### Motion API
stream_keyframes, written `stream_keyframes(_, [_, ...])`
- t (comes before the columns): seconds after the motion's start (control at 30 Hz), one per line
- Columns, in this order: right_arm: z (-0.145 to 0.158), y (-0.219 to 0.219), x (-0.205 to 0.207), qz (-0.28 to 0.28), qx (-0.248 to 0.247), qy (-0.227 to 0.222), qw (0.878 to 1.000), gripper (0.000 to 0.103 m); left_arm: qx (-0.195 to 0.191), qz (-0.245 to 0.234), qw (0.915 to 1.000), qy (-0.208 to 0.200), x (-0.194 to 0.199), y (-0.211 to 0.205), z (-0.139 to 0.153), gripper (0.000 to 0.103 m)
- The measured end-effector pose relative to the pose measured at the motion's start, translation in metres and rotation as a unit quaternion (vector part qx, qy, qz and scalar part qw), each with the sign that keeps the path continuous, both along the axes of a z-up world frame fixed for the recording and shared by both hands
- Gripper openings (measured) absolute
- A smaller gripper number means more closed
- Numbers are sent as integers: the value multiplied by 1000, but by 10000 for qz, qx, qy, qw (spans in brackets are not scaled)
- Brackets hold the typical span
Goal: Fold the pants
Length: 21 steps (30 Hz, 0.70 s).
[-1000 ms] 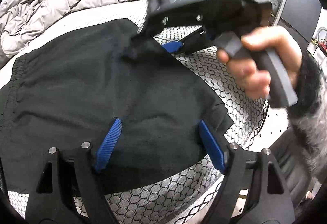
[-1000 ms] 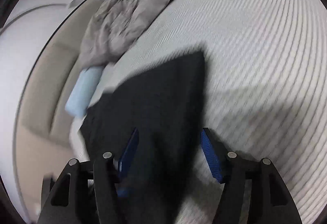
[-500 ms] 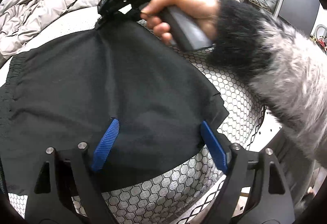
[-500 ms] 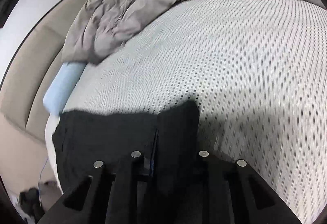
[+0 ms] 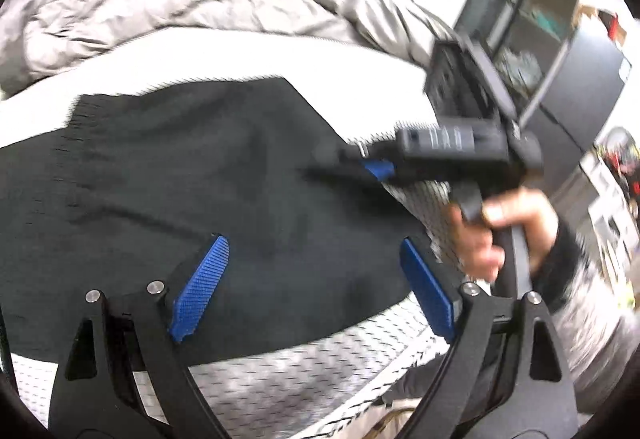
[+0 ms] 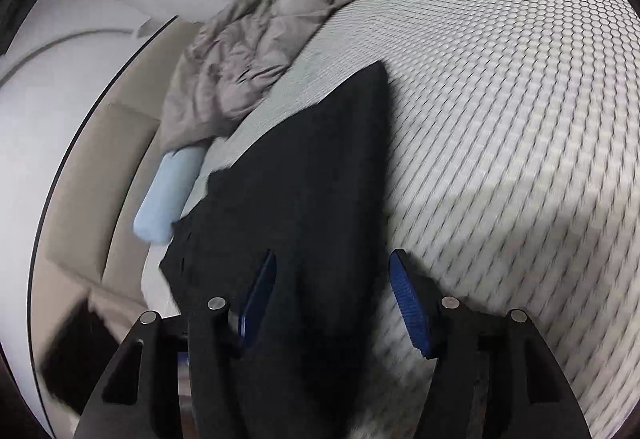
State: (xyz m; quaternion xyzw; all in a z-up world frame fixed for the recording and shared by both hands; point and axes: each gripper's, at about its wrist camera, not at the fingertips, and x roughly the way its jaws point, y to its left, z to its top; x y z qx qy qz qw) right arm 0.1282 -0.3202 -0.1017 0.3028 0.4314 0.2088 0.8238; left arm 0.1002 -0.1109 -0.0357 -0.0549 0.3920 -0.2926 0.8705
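Black pants (image 5: 160,179) lie flat on the honeycomb-patterned mattress (image 5: 280,379). My left gripper (image 5: 316,279) hovers open over their near edge, with its blue pads (image 5: 200,287) apart from the cloth. My right gripper (image 5: 376,167), held by a hand (image 5: 500,235), is at the pants' right edge. In the right wrist view the pants (image 6: 320,179) run as a dark strip away from my right gripper (image 6: 334,299). Its jaws are opening with the fabric lying between them, and the right pad (image 6: 408,311) is off the cloth.
A crumpled grey quilt (image 5: 160,3) is heaped at the far side of the mattress (image 6: 520,119). A light blue roll (image 6: 168,195) lies by the beige bed surround (image 6: 80,199). Dark shelving (image 5: 560,39) stands at the right, past the mattress edge.
Half a second ago my right gripper was shut on the pants' far corner. It has since drawn back to their right edge and its jaws have parted. The left wrist view has lifted and tilted.
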Motion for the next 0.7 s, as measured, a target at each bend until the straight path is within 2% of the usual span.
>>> stream_keyframes(0.03, [-1, 9, 3, 88, -98, -31, 9999, 56, -39, 134, 9999, -53, 3, 10, 3, 86])
stream_keyframes(0.1, [-8, 17, 14, 115, -126, 31, 9999, 33, -104, 458, 9988, -121, 9, 33, 7, 86])
stream_keyframes(0.17, [-13, 14, 21, 132, 141, 103, 9998, 20, -181, 837, 9963, -118, 18, 59, 8, 86])
stream_keyframes(0.2, [-11, 13, 22, 158, 140, 80, 9997, 16, -233, 1027, 9944, -94, 20, 70, 7, 86])
stream_keyframes(0.3, [10, 20, 25, 272, -313, -199, 9989, 11, -384, 1596, 9864, 54, 31, 109, 2, 86])
stream_keyframes(0.43, [25, -11, 29, 78, -621, -283, 9976, 11, -565, 2079, 9759, 357, 48, 155, -8, 86])
stream_keyframes(0.47, [26, -25, 31, -61, -849, -237, 9961, 13, -560, 2103, 9752, 401, 50, 161, -11, 86])
stream_keyframes(0.5, [25, -33, 33, -177, -1010, -142, 9946, 20, -528, 2124, 9748, 427, 52, 163, -13, 86])
stream_keyframes(0.57, [23, -55, 28, -678, -1287, -10, 9894, 37, -405, 2103, 9759, 410, 56, 163, -15, 86])
stream_keyframes(0.63, [32, -68, 15, -1094, -1314, -170, 9851, 40, -245, 1981, 9792, 358, 56, 150, -15, 86])
stream_keyframes(0.7, [49, -64, 0, -1142, -1328, -537, 9831, 40, -114, 1781, 9834, 330, 61, 134, -17, 86])
